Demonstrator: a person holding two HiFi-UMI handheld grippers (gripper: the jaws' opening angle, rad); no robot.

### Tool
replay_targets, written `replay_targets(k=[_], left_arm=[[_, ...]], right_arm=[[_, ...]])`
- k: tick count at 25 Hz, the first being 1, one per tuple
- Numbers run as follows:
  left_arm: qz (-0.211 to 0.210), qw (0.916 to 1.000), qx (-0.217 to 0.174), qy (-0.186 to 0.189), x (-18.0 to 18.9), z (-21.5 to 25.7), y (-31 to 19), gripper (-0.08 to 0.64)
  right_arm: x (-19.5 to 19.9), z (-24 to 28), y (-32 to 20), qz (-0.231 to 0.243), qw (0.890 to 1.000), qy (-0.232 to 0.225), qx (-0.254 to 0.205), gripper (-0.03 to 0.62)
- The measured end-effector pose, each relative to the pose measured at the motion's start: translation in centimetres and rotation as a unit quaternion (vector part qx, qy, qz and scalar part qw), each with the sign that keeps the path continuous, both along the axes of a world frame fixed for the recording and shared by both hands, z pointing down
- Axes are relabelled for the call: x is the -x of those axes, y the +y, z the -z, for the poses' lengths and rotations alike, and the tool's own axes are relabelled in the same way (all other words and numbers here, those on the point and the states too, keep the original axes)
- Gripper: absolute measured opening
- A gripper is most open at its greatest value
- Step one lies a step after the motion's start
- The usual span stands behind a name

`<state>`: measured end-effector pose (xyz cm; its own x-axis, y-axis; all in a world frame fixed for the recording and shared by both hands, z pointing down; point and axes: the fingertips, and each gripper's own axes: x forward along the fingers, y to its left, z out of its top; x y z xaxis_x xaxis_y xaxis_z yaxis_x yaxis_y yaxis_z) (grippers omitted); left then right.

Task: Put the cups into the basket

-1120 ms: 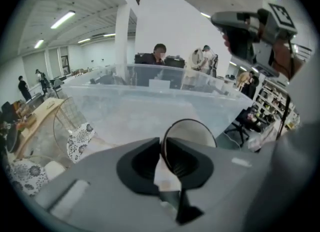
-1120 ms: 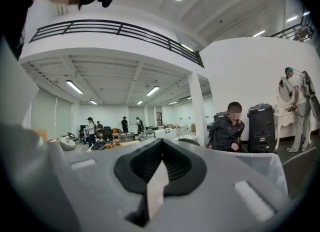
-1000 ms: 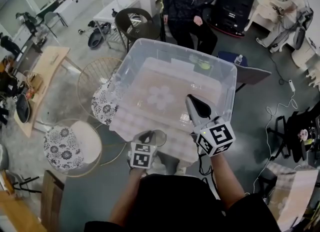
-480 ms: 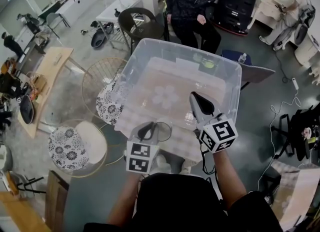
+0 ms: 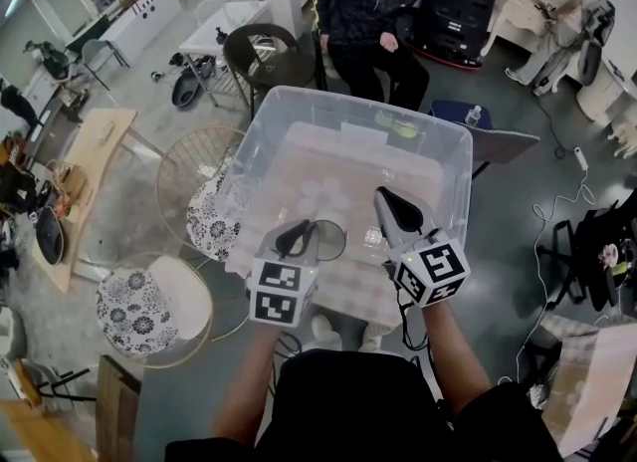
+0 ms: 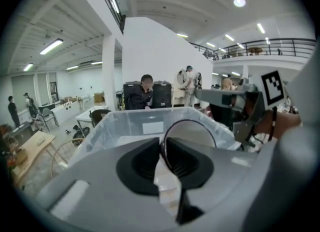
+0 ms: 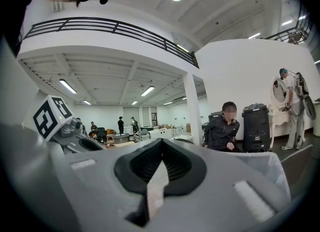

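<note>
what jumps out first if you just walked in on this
The big clear basket fills the middle of the head view. At its near edge the left gripper pinches a clear cup by the rim, while the right gripper, shut and empty, hangs over the basket.

Clear, thin-walled cup (image 5: pixel 326 241), empty, its round mouth showing as a dark ring (image 6: pixel 190 138), tilted and pinched at the rim wall between the closed-in jaws of the left gripper (image 5: pixel 298 238), up over the near side of the basket (image 5: pixel 249 166). Basket (image 6: pixel 115 126) a large see-through plastic tub, rectangular with rounded corners, upright and open-topped, with a white label on its far wall. Something small and clear low inside by the near right wall, too faint to tell whether a second cup.
</note>
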<state>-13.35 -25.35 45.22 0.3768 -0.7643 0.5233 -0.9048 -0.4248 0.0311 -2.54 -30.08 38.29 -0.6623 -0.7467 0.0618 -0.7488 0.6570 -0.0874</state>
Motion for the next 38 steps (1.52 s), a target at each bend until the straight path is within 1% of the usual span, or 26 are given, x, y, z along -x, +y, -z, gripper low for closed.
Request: replay_targets(k=[3,5,7,12,16,20,26,30,31,34,38], left_arm=[[-0.008,0.9999,0.001,0.012,-0.2,-0.3,-2.3,0.054],[-0.015,0.9998,0.010,0.012,-0.3,-0.7,-3.6,0.054],[-0.022,0.9995,0.021,0.009,-0.5,-0.9,-4.7,0.054],[-0.041,0.9986,0.032,-0.004,-1.0,-2.0,-7.5,0.053],[-0.049,0.9979,0.040,-0.011,-0.7,-3.6,-10.4,0.054],[-0.071,0.9952,0.064,-0.022,-1.2,-5.5,-12.5,0.054],[-0.113,0.9875,0.105,-0.032,-2.7,-8.5,-14.3,0.052],[-0.141,0.9794,0.137,-0.045,-3.6,-10.0,-14.9,0.052],[-0.146,0.9780,0.140,-0.050,-3.7,-10.3,-15.2,0.052],[-0.161,0.9749,0.129,-0.084,-3.6,-11.1,-16.8,0.053],[-0.200,0.9632,0.146,-0.104,-4.5,-13.2,-17.6,0.052]], right_arm=[[-0.3,-0.2,-0.4,-0.007,1.000,0.003,0.001,0.002],[-0.6,-0.2,-0.8,-0.013,1.000,0.005,0.001,0.003],[-0.8,-0.4,-1.1,-0.020,1.000,0.006,0.003,0.002],[-1.4,-1.1,-1.6,-0.035,0.999,0.007,0.009,0.003],[-1.5,-1.5,-2.7,-0.043,0.999,0.014,0.013,0.002],[-2.2,-2.2,-3.6,-0.058,0.998,0.018,0.022,0.002],[-3.0,-3.2,-4.4,-0.078,0.996,0.022,0.035,0.002],[-3.3,-3.8,-4.6,-0.089,0.995,0.029,0.040,0.003],[-3.5,-4.0,-4.6,-0.093,0.994,0.029,0.042,0.003],[-3.8,-4.4,-4.7,-0.101,0.993,0.029,0.047,0.002],[-3.9,-4.7,-5.1,-0.114,0.992,0.027,0.051,0.003]])
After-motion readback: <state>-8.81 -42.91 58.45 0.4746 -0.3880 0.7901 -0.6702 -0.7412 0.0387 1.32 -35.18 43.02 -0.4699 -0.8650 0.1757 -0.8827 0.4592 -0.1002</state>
